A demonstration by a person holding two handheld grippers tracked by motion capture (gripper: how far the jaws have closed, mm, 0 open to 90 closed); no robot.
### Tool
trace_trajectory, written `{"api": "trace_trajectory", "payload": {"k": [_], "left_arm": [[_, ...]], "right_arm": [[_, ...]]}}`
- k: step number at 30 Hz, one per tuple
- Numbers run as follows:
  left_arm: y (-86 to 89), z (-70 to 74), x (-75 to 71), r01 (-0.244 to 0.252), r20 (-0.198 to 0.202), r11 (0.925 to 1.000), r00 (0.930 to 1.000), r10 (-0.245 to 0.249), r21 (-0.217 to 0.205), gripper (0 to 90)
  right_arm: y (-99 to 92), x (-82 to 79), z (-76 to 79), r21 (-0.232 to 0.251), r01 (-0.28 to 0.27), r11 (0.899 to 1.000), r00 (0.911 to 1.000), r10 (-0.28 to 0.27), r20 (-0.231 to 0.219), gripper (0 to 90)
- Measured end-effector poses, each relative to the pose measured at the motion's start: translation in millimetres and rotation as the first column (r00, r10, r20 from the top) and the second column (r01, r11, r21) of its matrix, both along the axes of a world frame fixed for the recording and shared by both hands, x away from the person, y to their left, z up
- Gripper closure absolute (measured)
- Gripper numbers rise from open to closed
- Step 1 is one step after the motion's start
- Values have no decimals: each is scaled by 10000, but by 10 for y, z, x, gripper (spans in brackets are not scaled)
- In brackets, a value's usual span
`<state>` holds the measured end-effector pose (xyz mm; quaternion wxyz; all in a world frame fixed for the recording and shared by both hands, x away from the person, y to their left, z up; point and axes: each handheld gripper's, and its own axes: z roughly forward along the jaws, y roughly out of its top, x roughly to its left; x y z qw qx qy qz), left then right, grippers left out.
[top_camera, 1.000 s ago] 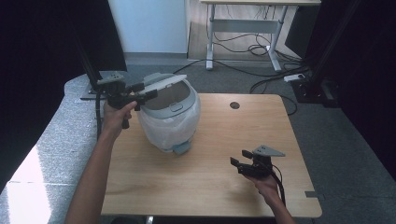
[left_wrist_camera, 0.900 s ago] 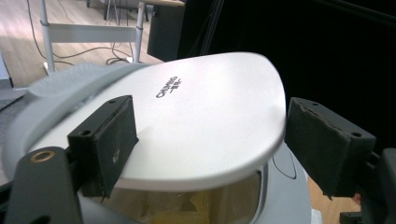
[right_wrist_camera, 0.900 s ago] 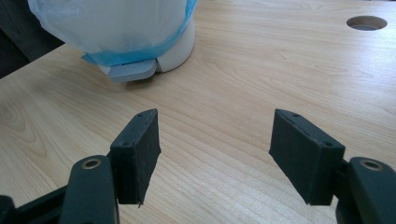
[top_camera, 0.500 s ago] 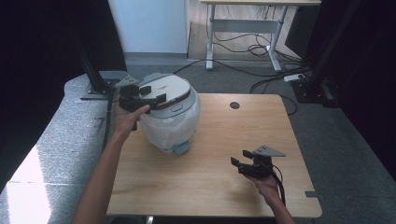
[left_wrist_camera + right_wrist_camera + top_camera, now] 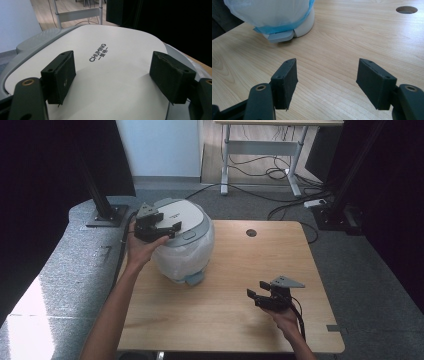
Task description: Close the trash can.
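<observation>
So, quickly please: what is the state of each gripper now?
Left gripper: open, holding nothing, jaws over the white lid of the bin.
Right gripper: open, holding nothing, above the table.

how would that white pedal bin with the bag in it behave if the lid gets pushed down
The pedal bin probably stays put: its base sits broad on the table. Its smooth lid may be slippery under the open left gripper. The bag looks floppy.
</observation>
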<state>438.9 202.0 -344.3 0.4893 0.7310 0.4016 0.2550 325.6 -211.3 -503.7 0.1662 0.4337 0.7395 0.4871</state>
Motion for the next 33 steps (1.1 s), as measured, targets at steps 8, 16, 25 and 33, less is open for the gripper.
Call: {"api": "trace_trajectory", "payload": {"k": [8,16,25,33], "left_arm": [[-53,36,-13,-422,-214,9988,9989,427,242,219],[-93,54,-38,-794,-335,9962,9962,807,369,221],[-126,37,-64,-1143,-217,9909,9930,1161,708,225],[-116,25,-69,-1129,-109,9924,9935,1136,488,276]], "right_arm": [[10,5,-23,-120,10,9999,10000,-10,-11,321],[-19,-5,12,19,142,9999,9998,-142,158,321],[-18,-3,11,1,153,9999,9998,-153,127,321],[-23,0,13,5,158,9999,9998,-159,119,321]]}}
